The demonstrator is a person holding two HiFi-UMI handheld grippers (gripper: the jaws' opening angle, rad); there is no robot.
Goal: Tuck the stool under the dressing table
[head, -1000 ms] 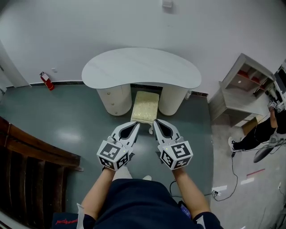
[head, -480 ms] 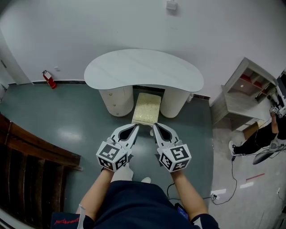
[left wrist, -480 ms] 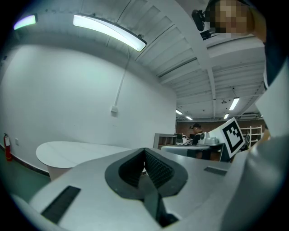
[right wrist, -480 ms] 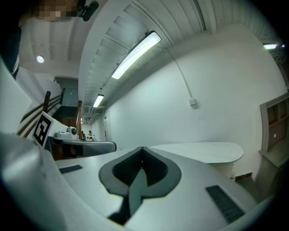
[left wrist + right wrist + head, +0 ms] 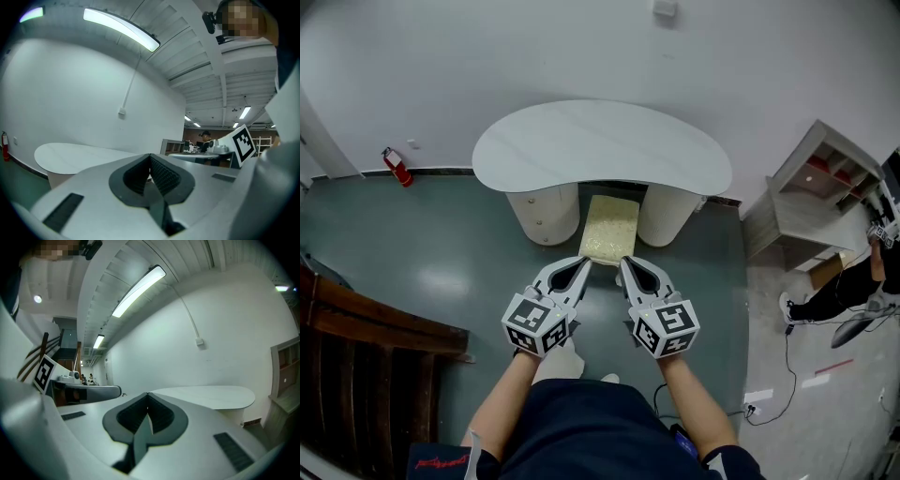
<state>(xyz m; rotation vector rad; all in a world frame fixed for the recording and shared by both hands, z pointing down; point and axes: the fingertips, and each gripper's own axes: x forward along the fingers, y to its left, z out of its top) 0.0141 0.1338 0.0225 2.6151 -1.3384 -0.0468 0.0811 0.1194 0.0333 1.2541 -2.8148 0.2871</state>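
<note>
The white kidney-shaped dressing table (image 5: 600,145) stands against the wall. A stool with a cream cushion (image 5: 609,228) sits between its two round pedestals, its far part under the top and its near edge sticking out. My left gripper (image 5: 586,262) and right gripper (image 5: 624,262) are held side by side, both shut and empty, tips over the stool's near edge; whether they touch it is unclear. The left gripper view shows the shut left gripper (image 5: 150,155) and the table top (image 5: 79,157). The right gripper view shows the shut right gripper (image 5: 147,393) and the table top (image 5: 211,397). Neither shows the stool.
A red fire extinguisher (image 5: 397,167) stands by the wall at left. A dark wooden stair rail (image 5: 366,328) runs along the left. A grey shelf unit (image 5: 806,202) and a person (image 5: 853,272) are at right. A cable (image 5: 787,356) lies on the floor.
The head view has shifted slightly. Both grippers stay shut in about the same place by the stool's near edge.
</note>
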